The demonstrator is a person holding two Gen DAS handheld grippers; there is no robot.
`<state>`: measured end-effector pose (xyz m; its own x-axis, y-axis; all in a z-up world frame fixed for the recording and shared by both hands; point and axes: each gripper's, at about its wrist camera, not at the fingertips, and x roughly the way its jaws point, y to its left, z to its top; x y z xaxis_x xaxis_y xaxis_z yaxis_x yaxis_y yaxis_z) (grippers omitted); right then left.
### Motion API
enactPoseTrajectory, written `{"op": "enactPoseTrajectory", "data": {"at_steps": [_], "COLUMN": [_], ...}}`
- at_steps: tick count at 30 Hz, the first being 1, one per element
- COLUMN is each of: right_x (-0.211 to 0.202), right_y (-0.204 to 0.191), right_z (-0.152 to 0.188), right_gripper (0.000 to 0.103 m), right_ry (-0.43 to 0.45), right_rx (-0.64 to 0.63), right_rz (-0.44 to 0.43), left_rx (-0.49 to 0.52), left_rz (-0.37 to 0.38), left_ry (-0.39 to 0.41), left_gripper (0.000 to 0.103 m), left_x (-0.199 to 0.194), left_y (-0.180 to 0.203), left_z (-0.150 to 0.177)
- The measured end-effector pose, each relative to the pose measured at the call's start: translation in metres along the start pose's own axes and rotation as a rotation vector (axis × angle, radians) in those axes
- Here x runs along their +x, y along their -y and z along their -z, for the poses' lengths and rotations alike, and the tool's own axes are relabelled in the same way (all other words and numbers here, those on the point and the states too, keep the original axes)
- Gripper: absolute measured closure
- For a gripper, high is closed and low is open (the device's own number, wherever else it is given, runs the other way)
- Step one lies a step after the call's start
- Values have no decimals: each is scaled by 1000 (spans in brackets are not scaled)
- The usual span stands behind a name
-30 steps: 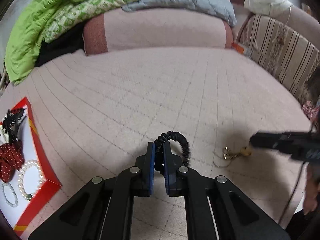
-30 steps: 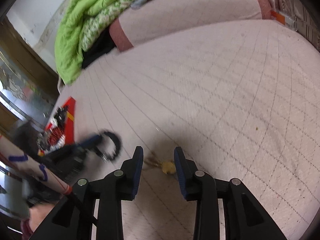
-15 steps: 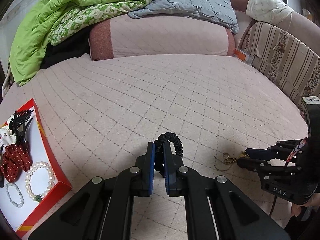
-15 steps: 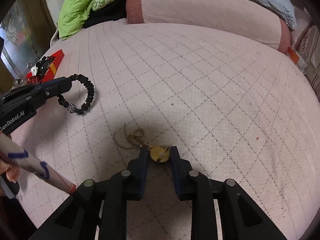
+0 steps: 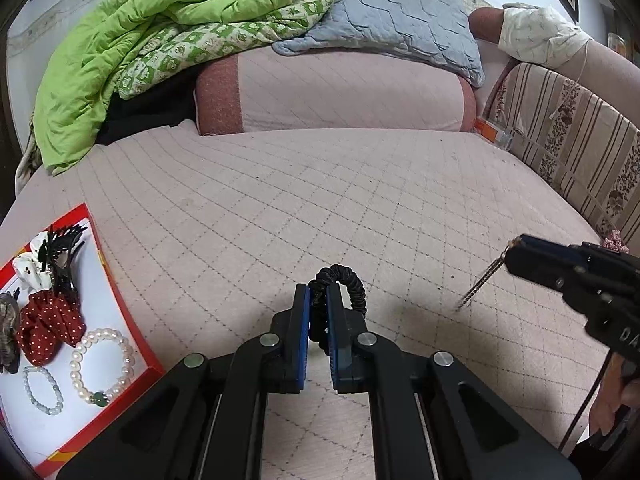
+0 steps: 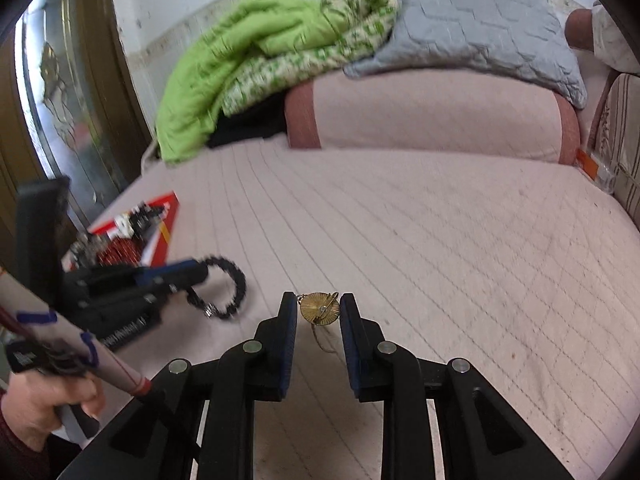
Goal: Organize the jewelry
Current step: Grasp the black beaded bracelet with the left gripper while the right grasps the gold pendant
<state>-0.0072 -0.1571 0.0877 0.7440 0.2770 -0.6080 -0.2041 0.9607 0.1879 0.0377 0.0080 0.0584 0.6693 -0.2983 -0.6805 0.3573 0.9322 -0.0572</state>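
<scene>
The left hand-held gripper (image 5: 318,312) clamps a black braided cord bracelet (image 5: 344,282); the right hand-held gripper (image 6: 319,312) pinches a round gold pendant (image 6: 320,309) above the pink quilted bed (image 6: 440,240).

Both wrist cams look fwd/down along fingers, close over bed (image 5: 360,200); each sees other gripper, shared pillows.

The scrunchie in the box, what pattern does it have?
Red with white dots: the scrunchie shows best in the left wrist view.

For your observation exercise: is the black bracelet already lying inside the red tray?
No, the black bracelet is clamped in the left gripper above the bedspread, outside the red tray.
</scene>
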Motion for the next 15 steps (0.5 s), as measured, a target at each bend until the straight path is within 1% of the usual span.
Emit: {"op": "enactPoseTrajectory", "data": {"at_steps": [1, 4, 15], "right_x": [-4, 0, 7], "right_y": [0, -6, -28], "right_z": [-2, -6, -13], "right_gripper": [80, 80, 80], "right_ry": [15, 22, 20], "right_rx": [8, 22, 21], "right_rz": [-6, -22, -68], "left_rx": [-3, -4, -23], "left_rz": [-2, -8, -43], "left_ry": [4, 9, 30], "left_gripper": [95, 95, 95], "left_x": [-1, -4, -18], "left_y": [-1, -5, -23], "left_z": [0, 0, 1]}}
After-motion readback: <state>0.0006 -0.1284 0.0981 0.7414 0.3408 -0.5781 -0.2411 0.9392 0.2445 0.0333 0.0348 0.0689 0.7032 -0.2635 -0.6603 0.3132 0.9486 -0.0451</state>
